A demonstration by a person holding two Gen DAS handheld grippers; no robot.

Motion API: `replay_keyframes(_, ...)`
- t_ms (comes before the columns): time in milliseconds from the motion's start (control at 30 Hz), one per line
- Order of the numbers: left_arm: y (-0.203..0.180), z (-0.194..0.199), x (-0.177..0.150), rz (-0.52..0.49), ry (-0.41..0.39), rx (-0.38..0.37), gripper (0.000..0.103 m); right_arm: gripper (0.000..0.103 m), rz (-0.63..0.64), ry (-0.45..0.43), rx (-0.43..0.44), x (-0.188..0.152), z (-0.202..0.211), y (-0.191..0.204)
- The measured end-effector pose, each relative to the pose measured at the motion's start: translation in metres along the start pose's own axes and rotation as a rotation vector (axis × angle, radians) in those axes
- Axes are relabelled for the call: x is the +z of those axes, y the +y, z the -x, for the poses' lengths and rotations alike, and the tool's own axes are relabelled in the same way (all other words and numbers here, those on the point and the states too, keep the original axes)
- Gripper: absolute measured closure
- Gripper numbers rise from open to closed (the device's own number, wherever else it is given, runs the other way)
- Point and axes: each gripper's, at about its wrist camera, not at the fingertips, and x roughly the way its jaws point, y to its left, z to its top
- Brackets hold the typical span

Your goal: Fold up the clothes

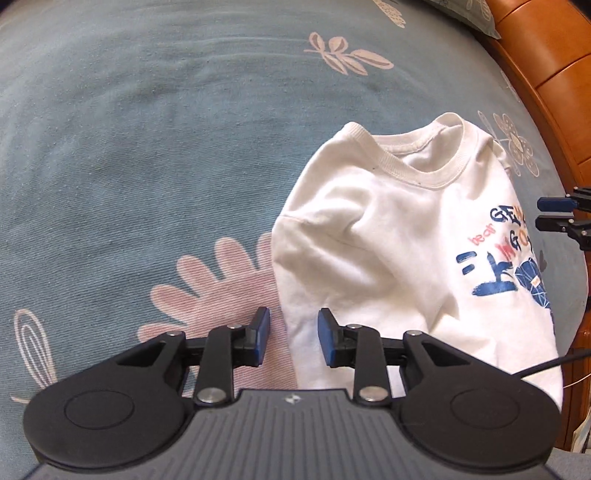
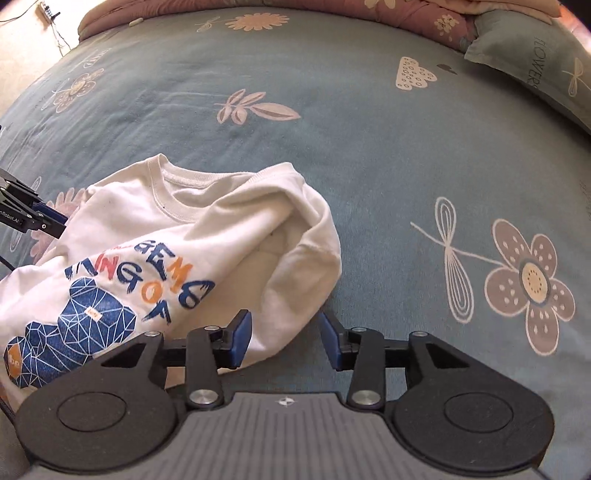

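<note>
A white sweatshirt (image 1: 388, 229) with a blue bear print and coloured letters lies on the blue-grey flowered bed sheet (image 1: 147, 147), collar pointing away from me. In the right wrist view, one sleeve (image 2: 306, 236) of the sweatshirt (image 2: 177, 229) lies folded inward over the body. My left gripper (image 1: 293, 338) stands open over the shirt's left edge, and cloth shows between its blue pads without being pinched. My right gripper (image 2: 286, 341) is open too, with the folded sleeve's lower end lying between its jaws. Each gripper shows at the edge of the other's view: the right gripper (image 1: 565, 218) and the left gripper (image 2: 40, 218).
A wooden bed frame (image 1: 554, 74) curves along the right of the left wrist view. A pillow (image 2: 535, 74) and a pink quilt (image 2: 406, 22) lie at the far end of the bed sheet (image 2: 369, 147). Floor (image 2: 22, 44) shows beyond the bed's far left corner.
</note>
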Motion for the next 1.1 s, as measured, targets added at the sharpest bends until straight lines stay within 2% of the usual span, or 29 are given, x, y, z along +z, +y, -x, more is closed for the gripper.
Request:
replay_keyframes(167,0.024,-0.007,0.016,-0.014,-0.020,-0.163,0.072,0.054,-0.122,0.028,-0.015,-0.013,0.005,0.022)
replay_keyframes(300,0.047,-0.027,0.043,0.028,-0.016,-0.347,0.073,0.054,-0.226,0.022,-0.002,-0.013,0.004,0.038)
replay_keyframes(400,0.062,-0.040,0.053,0.052,0.026,-0.466,0.073,0.054,-0.234,0.019,-0.011,-0.009,0.000,0.053)
replay_keyframes(533,0.075,-0.043,0.039,0.111,0.082,-0.541,0.075,0.054,-0.202,0.007,-0.023,-0.007,0.005,0.069)
replay_keyframes(700,0.074,-0.038,0.008,0.126,0.095,-0.572,0.074,0.047,-0.202,-0.004,-0.007,-0.016,0.011,0.074)
replay_keyframes(800,0.067,-0.051,0.028,0.107,0.116,-0.606,0.076,0.047,-0.223,-0.002,0.000,-0.021,0.009,0.072)
replay_keyframes(867,0.058,-0.062,0.044,0.088,0.127,-0.617,0.083,0.047,-0.228,-0.005,0.011,-0.021,0.008,0.071)
replay_keyframes(967,0.048,-0.058,0.047,0.034,0.138,-0.558,0.094,0.047,-0.204,0.002,0.018,-0.019,0.002,0.070)
replay_keyframes(1100,0.037,-0.040,0.036,0.032,0.120,-0.447,0.095,0.047,-0.196,-0.006,0.026,-0.019,0.004,0.057)
